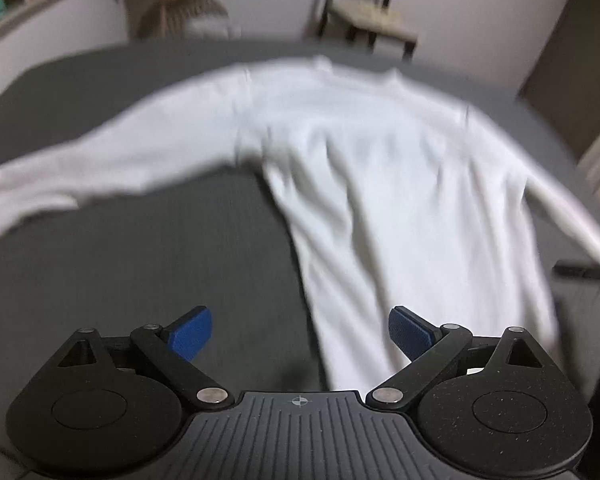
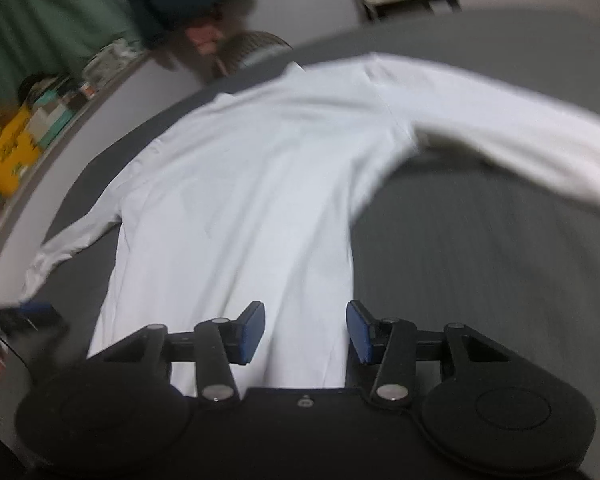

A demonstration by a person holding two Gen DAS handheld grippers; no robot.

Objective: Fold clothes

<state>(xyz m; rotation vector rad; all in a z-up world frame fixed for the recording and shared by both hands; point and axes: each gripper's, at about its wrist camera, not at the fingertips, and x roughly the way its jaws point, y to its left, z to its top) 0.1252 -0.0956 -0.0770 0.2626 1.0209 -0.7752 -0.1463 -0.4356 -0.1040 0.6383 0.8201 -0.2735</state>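
Left wrist view
Garment: a white long-sleeved cotton shirt (image 1: 380, 168) lies spread flat on a dark grey cloth-covered table (image 1: 140, 264), collar toward the far edge, hem toward the near edge.
Sleeves: one reaches out toward the table's left edge, the other runs down toward the right edge.
Left gripper (image 1: 300, 334): black linkage with blue pads, spread wide and holding nothing; it hangs over the near edge, its right pad above the shirt's hem corner, its left pad above bare table.
Sharpness: the picture is motion-blurred, so I cannot tell whether a pad touches the cloth.
Background: a pale wooden chair (image 1: 372, 12) stands beyond the far edge.

Right wrist view
Garment: the same shirt (image 2: 252, 184) fills the middle of the table (image 2: 480, 264).
Right gripper (image 2: 306, 332): blue pads apart, empty, both above the hem near the near edge.
Background: a yellow box (image 2: 8, 156) sits among blurred clutter off the left edge.
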